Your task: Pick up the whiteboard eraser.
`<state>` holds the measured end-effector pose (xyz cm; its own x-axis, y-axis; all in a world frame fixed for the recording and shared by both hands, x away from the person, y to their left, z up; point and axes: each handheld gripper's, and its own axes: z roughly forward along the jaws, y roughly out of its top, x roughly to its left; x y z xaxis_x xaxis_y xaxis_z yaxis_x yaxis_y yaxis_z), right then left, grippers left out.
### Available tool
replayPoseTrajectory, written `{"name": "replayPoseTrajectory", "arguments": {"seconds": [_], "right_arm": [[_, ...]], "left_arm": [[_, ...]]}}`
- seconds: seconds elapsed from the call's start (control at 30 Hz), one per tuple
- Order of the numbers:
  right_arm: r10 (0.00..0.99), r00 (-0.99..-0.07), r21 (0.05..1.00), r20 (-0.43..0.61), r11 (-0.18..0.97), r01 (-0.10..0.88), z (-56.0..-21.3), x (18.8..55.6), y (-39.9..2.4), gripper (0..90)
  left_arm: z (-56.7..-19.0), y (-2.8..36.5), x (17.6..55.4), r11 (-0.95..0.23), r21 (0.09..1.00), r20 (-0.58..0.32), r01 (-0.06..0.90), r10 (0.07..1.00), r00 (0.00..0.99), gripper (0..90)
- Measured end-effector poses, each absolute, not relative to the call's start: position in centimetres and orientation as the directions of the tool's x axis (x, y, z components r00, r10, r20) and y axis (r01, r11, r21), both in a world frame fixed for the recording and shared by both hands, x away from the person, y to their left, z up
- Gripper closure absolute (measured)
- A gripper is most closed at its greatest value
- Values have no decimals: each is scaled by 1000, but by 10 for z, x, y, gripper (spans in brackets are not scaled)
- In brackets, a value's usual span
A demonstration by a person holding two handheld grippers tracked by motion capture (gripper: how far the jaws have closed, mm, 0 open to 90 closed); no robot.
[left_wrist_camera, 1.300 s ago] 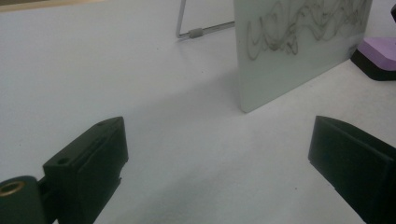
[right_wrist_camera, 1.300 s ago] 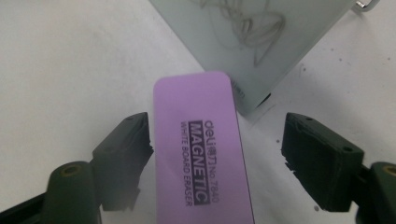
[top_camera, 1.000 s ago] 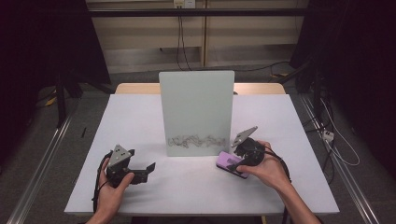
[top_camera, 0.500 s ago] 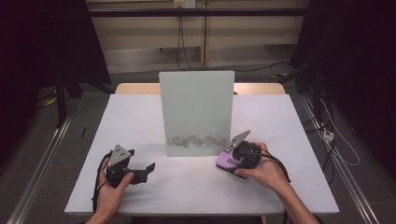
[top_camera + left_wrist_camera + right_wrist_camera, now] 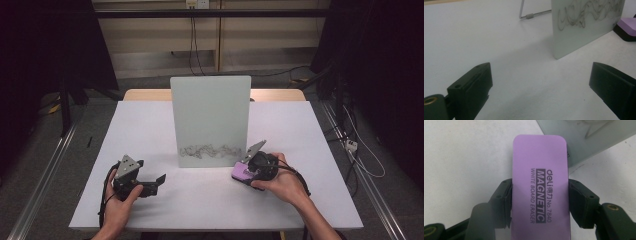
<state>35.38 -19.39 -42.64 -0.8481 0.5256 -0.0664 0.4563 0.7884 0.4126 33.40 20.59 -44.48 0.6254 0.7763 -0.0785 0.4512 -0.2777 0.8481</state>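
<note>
1. The left hand-held gripper (image 5: 159, 180) rests on the worktop (image 5: 150, 125) at about 8 o'clock from the board (image 5: 210, 120). Its jaws stand wide with nothing between them, and they point toward 3 o'clock.
2. The board stands upright at the worktop's middle. A band of dark scribble (image 5: 210, 150) runs along its lower edge, not yet wiped.
3. The right hand-held gripper (image 5: 243, 173) sits at about 4 o'clock from the board. Its jaws have just been closing, and in the right gripper view both pads now press the long sides of the eraser (image 5: 540, 190).
4. That change likely means the pick-up is done in all but the lift: the eraser is clamped, yet it seems to lie on the worktop, just beside the board's lower right corner.
5. The eraser is a purple slab with its printed face up. Its long axis runs along the jaws, and its free rounded end points toward 10 o'clock in the high view, at the board's near corner.
6. The scribble lies at 9 to 10 o'clock from the eraser, so a short lift and a sweep that way should reach it.
</note>
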Motion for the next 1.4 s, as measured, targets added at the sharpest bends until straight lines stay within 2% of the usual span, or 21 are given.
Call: {"name": "replayPoseTrajectory", "arguments": {"seconds": [0.23, 0.67, 1.13, 1.4], "right_arm": [[542, -840, 437, -23, 761, 479, -425, 354, -198, 414], [537, -843, 577, 33, 678, 455, -416, 351, -206, 415], [543, -837, 705, 66, 569, 424, -413, 351, -204, 415], [561, -825, 738, 71, 527, 422, -414, 350, -204, 415]], "left_arm": [[-445, 206, 334, -277, 848, -81, 452, 774, 628, 48], [-444, 207, 334, -273, 850, -85, 451, 773, 629, 48], [-447, 212, 334, -254, 849, -106, 464, 778, 619, 48], [-445, 212, 334, -259, 850, -98, 458, 776, 622, 48]]}}
